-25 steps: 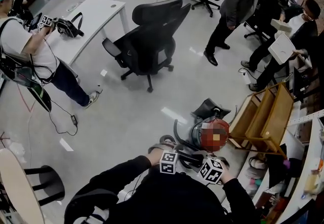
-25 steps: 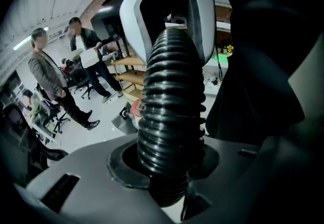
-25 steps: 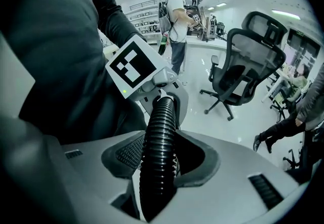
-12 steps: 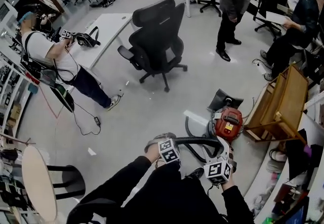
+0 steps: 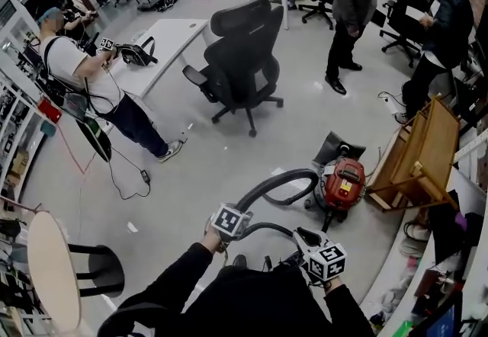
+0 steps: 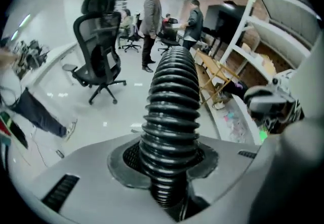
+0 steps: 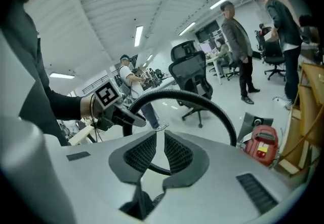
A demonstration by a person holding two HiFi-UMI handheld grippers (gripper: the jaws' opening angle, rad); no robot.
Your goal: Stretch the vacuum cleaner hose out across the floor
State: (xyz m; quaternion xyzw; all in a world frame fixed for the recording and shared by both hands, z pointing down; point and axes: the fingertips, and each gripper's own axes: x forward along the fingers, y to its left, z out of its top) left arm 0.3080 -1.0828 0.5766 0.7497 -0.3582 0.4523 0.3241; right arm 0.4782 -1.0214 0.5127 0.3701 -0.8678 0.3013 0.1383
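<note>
Left gripper low in front of the wearer, jaws clamped on the black ribbed hose; in the left gripper view the hose fills the space between the pads and runs straight out past the tips; right gripper just beside it to the right, jaws just been closing, now narrow with only a thin slit between the pads in the right gripper view, nothing gripped there; the hose arcs past beyond those jaws, its near end at the left gripper; hose not laid flat: one loop rises from the red vacuum cleaner, curves left and comes down to the left gripper, a second shorter arc bridges across toward the right gripper; vacuum cleaner sits on the pale floor to the right of both grippers, close to a tilted wooden frame; black office chair further out on the floor, well apart from the hose; a person in a white shirt stands at a white table upper left; other people stand or sit at the far desks.
</note>
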